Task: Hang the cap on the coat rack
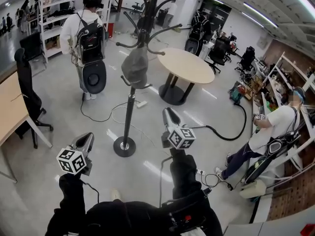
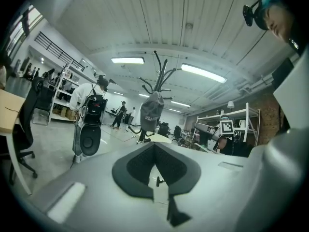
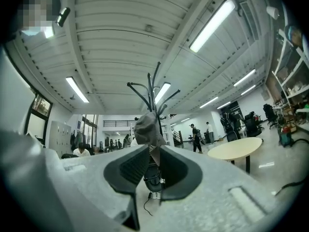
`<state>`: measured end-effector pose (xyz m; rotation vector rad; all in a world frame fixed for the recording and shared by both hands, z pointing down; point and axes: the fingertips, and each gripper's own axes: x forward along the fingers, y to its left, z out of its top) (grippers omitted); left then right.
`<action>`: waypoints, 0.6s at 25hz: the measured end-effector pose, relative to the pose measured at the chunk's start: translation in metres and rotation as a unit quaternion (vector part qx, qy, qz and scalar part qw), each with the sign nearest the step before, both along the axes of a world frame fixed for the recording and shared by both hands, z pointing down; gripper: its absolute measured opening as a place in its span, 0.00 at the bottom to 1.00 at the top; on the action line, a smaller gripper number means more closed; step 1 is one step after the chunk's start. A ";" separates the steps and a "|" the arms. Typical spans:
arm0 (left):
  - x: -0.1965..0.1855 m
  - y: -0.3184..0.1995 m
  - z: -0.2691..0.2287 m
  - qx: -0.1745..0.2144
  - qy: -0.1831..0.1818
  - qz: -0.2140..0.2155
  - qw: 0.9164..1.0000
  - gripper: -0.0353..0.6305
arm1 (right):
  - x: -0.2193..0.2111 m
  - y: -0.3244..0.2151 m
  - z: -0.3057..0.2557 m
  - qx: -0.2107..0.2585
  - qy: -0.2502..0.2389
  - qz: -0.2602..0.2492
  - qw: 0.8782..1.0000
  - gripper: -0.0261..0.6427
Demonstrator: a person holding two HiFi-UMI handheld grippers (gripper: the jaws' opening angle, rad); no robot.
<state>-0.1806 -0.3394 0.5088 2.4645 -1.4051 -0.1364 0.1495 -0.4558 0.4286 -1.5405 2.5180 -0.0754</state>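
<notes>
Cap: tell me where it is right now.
In the head view the grey cap hangs on a lower hook of the black coat rack, upper centre, just left of the round table.

mid-grey cap (image 1: 135,67), pale lettering across its front. black coat rack (image 1: 129,113), pole, hooks and round foot alike. light grey shells on left gripper (image 1: 88,137) and right gripper (image 1: 168,113), dark grey textured pads inside, black-and-white square markers on each cube. beige top and black pedestal on the round table (image 1: 189,65). glossy pale grey floor (image 1: 59,107). light wood desk (image 1: 9,107), black office chair (image 1: 27,90). white shirt and black backpack on the standing person (image 1: 88,33). black hose (image 1: 235,132).
</notes>
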 end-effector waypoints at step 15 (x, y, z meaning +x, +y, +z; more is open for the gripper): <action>0.073 0.043 -0.010 0.002 -0.009 0.011 1.000 0.05 | 0.036 0.079 0.031 -0.016 0.006 -0.023 1.000 0.04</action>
